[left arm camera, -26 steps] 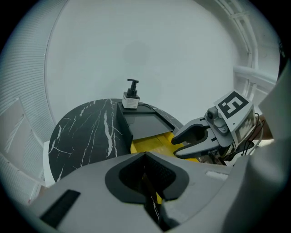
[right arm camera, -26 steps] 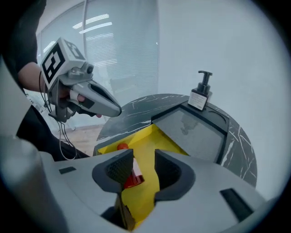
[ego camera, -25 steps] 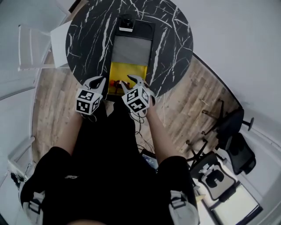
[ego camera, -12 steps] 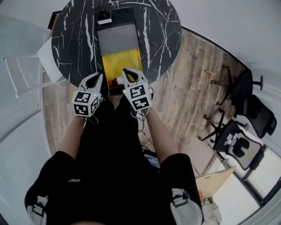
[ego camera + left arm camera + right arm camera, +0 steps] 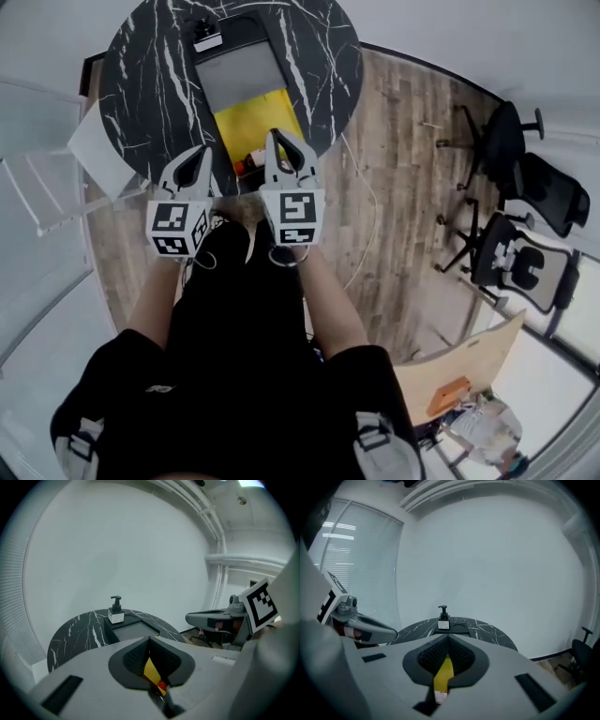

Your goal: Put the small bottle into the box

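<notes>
The small pump bottle (image 5: 203, 35), black-capped with a white label, stands at the far end of a long black box (image 5: 208, 72) on the round marble table (image 5: 141, 84). It also shows upright in the left gripper view (image 5: 116, 611) and the right gripper view (image 5: 442, 620). The box has a grey floor and a yellow near part (image 5: 253, 127), with a small red and white thing (image 5: 249, 161) at its near end. My left gripper (image 5: 203, 152) and right gripper (image 5: 276, 137) hover side by side over the table's near edge. Both are shut with nothing held, far from the bottle.
A white chair (image 5: 89, 150) stands left of the table. Black office chairs (image 5: 525, 187) stand on the wooden floor at right. A light curved wall rises behind the table. The person's dark lap fills the lower head view.
The right gripper's jaws have closed with nothing in them. The head view has swung, so the table now sits further up and left. Both grippers stay at the near edge.
</notes>
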Demonstrator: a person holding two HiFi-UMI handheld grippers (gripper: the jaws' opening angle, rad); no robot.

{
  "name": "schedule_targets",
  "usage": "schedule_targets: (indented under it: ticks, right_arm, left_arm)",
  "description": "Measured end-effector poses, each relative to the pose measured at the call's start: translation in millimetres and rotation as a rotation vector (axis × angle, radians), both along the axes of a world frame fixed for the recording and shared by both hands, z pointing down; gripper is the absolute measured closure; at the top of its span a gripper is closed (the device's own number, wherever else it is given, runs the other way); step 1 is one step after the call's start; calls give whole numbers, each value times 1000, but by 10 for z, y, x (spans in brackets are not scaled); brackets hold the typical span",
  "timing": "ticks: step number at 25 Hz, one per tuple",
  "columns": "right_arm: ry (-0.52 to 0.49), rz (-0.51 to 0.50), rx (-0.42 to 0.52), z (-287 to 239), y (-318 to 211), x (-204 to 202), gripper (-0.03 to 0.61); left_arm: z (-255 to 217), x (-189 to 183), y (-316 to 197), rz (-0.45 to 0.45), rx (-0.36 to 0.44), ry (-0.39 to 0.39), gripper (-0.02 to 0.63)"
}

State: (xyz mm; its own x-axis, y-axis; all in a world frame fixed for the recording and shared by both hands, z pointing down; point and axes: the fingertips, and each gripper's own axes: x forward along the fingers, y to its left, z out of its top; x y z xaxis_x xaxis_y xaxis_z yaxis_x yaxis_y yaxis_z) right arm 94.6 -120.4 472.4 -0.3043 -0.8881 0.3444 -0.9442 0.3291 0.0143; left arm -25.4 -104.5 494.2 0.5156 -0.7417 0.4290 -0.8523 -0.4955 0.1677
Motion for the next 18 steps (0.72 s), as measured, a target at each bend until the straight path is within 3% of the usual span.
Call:
schedule_targets:
  ticks: [12,18]
  right_arm:
    - [-1,17,246,-1246,427,127,582]
    - [-32,15,298,-1652,639,233,583]
  left_arm:
    - [-1217,45,316,-77,232,13,614]
    - [-1595,169,436,-93,312,8,614]
